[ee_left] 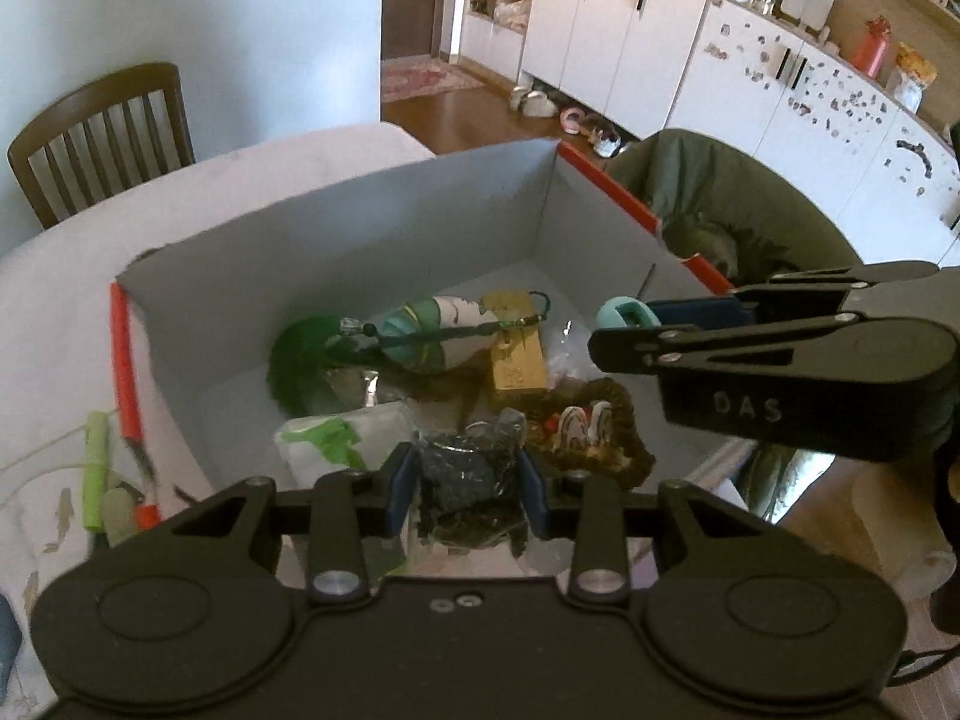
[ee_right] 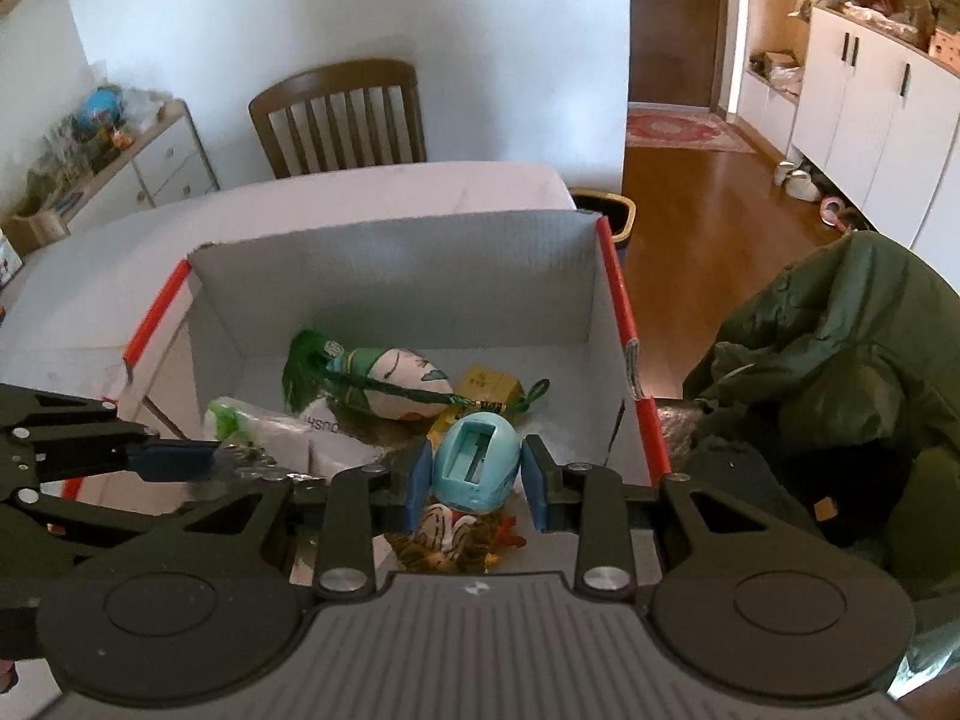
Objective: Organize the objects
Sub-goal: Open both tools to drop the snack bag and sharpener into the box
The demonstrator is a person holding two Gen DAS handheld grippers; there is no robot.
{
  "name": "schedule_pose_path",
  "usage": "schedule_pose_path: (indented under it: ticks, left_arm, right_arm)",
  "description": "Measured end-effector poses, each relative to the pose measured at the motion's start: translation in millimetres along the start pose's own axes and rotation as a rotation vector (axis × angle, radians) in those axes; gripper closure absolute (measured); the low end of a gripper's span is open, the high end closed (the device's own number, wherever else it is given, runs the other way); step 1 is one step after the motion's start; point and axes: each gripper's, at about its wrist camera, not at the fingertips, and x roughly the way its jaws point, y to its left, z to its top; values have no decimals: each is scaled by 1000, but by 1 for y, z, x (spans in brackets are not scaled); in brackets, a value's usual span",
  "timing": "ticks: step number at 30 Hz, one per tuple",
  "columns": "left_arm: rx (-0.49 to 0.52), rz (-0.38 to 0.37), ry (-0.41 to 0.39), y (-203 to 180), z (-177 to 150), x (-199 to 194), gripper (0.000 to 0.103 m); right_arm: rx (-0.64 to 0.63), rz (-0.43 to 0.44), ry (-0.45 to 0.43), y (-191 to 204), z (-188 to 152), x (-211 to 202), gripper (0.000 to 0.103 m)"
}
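A grey cardboard box [ee_left: 384, 228] with red edges stands on the table and holds several items. My left gripper [ee_left: 467, 483] is shut on a dark crinkled plastic packet [ee_left: 465, 468] above the box's near side. My right gripper [ee_right: 477, 471] is shut on a light blue rounded plastic object [ee_right: 477, 462], held over the box's right part; in the left wrist view this gripper [ee_left: 624, 324] reaches in from the right with the blue object [ee_left: 624, 315] at its tips. Inside lie a green-tasselled painted ornament [ee_left: 432, 330], a gold box [ee_left: 516, 360] and a white packet [ee_left: 342, 438].
A green marker [ee_left: 96, 468] and small bits lie on the table left of the box. A wooden chair [ee_right: 339, 117] stands behind the table. A dark green jacket [ee_right: 840, 372] is draped on the right. White cabinets [ee_left: 612, 30] line the far wall.
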Motion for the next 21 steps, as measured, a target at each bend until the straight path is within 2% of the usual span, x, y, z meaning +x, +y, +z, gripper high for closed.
schedule_pose_path:
  ticks: [11,21]
  left_arm:
    - [3,-5,62,-8,8,27,68]
    - [-18,-16,129,-4,8,44,68]
  right_arm:
    - [5,3,73,-3,4,29,72]
    - [-14,5,107,0,2,38,71]
